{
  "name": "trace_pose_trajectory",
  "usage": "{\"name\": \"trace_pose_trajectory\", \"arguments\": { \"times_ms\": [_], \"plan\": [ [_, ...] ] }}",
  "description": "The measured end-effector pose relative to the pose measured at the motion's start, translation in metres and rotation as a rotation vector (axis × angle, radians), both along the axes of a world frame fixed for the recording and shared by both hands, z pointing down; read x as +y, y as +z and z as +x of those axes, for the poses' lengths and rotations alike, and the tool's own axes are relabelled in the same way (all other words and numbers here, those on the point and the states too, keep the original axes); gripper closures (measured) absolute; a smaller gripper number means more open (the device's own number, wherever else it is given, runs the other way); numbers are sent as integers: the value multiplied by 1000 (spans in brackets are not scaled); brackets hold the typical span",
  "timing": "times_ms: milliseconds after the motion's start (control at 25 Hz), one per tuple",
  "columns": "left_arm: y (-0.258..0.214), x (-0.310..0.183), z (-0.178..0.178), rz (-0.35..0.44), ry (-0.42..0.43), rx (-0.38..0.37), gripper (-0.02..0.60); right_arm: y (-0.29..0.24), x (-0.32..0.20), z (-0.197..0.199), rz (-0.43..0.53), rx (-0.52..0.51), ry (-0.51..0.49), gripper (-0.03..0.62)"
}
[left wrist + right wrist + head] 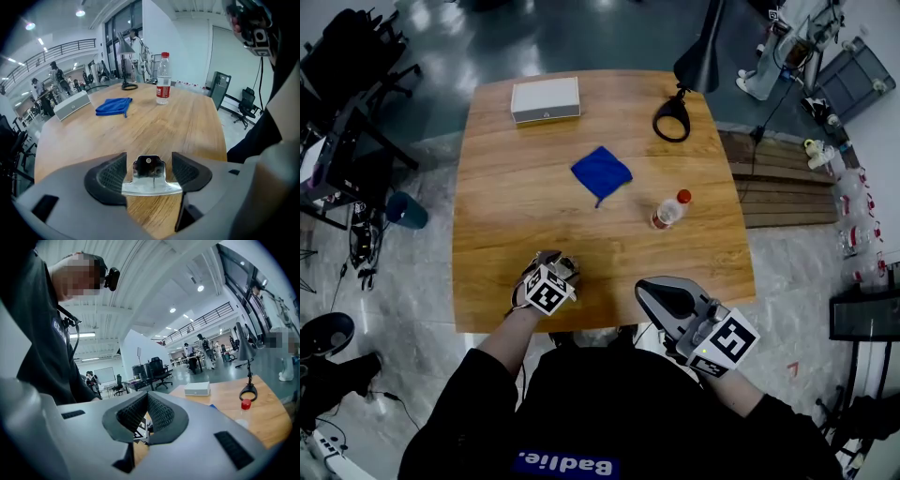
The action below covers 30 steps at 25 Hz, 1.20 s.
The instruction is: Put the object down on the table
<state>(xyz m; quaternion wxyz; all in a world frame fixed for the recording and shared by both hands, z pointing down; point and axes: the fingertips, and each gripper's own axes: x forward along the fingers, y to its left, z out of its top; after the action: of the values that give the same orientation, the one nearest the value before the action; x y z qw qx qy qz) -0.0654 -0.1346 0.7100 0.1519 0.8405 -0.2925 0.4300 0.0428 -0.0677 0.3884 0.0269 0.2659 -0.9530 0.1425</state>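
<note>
Surface: pale wooden table (516,206) with rounded corners, on a glossy grey floor; open office hall with desks and chairs behind.
Task thing: small shiny metal bracket (151,185), an upright tab with one hole above a wider flat base.
Where: between the jaws of the left gripper (149,159), low over the near edge of the table and not yet set down.
Left gripper: jaws narrowly apart, with the bracket's wide base reaching both pads; reads as gripped at the base, and the tab stands free in the middle.
Right gripper (147,401): jaws pressed together with nothing between them, held off the near table corner.
Handling, as a judgement: light, rigid and slick metal. Not fragile, but thin-edged and likely to skid or tip on the smooth wood if let go from any height.
Best hold, as a judgement: across the ends of the flat base, with the ribbed pads square to it and not on the narrow tab.
Count: one bracket, two grippers, one clear water bottle (669,212) with a red cap, one folded blue cloth (601,172), one white box (546,99), one black desk lamp (701,56).
Spacing: bottle, cloth, box and lamp all well apart from both grippers.
</note>
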Motion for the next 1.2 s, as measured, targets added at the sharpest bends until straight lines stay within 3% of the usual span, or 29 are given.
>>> {"name": "trace_pose_trajectory", "arguments": {
  "times_ms": [200,440,720,1200],
  "plan": [
    [-28,5,5,41,-14,54,285,-4,-2,-3,11,-21,-11,589],
    [-98,11,18,125,-70,212,285,-6,-3,-5,7,-46,-17,589],
    [-182,29,36,215,-33,362,287,-8,-6,-8,2,-73,-27,589],
    [-286,52,16,382,-113,556,323,-10,-9,-19,14,-78,-52,589]
  ]
}}
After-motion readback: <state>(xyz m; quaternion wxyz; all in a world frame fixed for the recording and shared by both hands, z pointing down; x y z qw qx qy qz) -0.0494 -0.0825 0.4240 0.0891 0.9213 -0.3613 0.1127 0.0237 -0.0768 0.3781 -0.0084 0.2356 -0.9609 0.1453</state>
